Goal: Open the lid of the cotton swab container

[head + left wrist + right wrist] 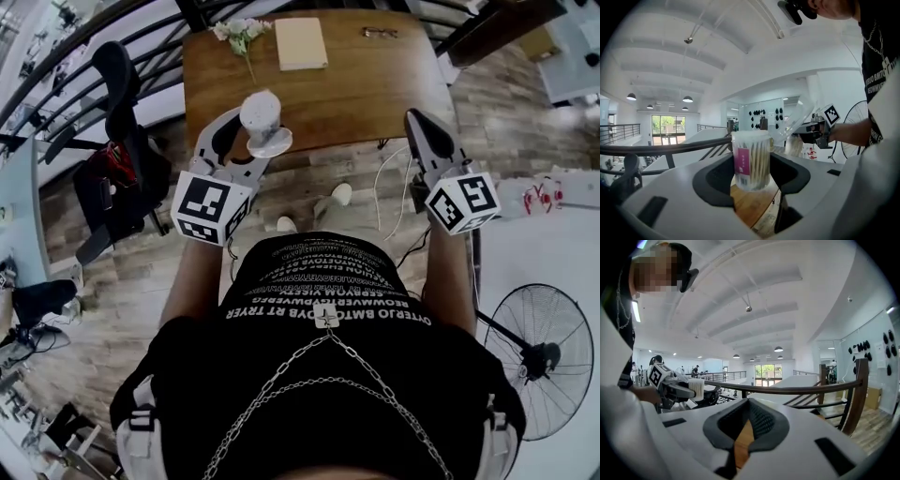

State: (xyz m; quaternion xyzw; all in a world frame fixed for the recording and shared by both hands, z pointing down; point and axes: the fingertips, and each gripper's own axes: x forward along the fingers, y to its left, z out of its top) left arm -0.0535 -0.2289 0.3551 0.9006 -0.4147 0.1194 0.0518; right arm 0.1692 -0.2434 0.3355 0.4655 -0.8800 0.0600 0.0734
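In the head view my left gripper is shut on the cotton swab container, holding it upright in front of the wooden table. In the left gripper view the clear tub full of swabs, with a pink label, sits between the dark pads. Its clear lid is flipped up and tilts away to the right. My right gripper is off to the right, apart from the container, shut with nothing in it. The right gripper view shows its pads together and the left gripper far off to the left.
On the table lie a pale notebook, a flower sprig and a pair of glasses. A black chair stands at the left, a standing fan at the lower right. A dark railing runs beyond the table.
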